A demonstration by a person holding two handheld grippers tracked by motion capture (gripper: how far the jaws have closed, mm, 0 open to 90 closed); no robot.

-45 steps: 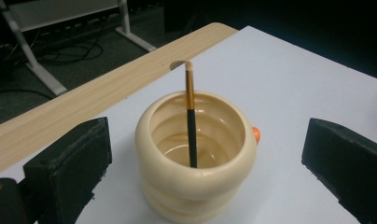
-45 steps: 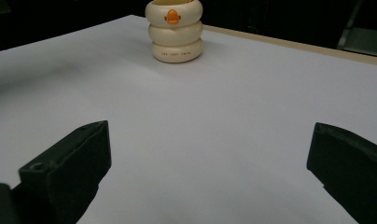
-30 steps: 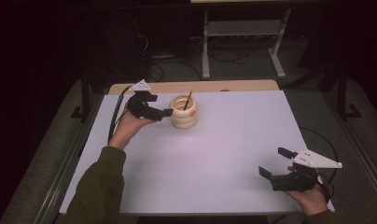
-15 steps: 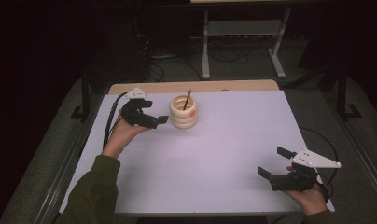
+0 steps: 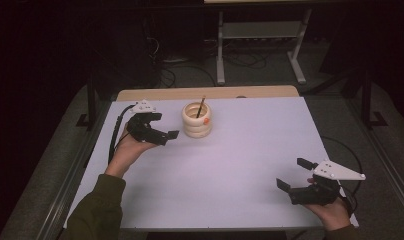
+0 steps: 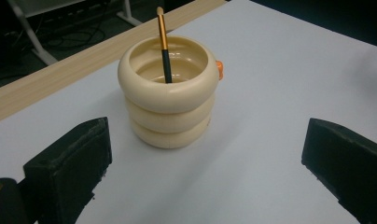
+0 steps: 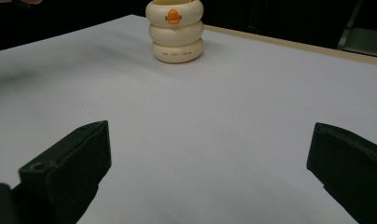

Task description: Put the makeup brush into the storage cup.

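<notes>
- The left gripper (image 5: 166,131) sits on the left of the table, jaws spread wide with nothing between them; in the left gripper view the two black, matte, blocky jaws are cut off at the bottom and right edges.
- Just ahead of those jaws, near but not touching, stands the cream holder (image 6: 168,91), on the table's far middle part.
- The holder is shaped like three smooth, glossy rounded rings stacked upright, open at the top.
- A thin brush (image 6: 163,44) leans inside it, its black lower shaft and orange-gold upper part sticking out above the rim; its lower end is hidden inside.
- A small orange knob (image 6: 219,68) juts from the holder's side, half hidden; in the right gripper view it reads as an orange duck-like face, with tiny lettering below too small to read.
- The right gripper (image 5: 296,174) rests well apart, near the front right corner, jaws wide open and empty.
- The table (image 5: 250,150) is a smooth, pale, matte sheet with a wooden strip at its far edge.
</notes>
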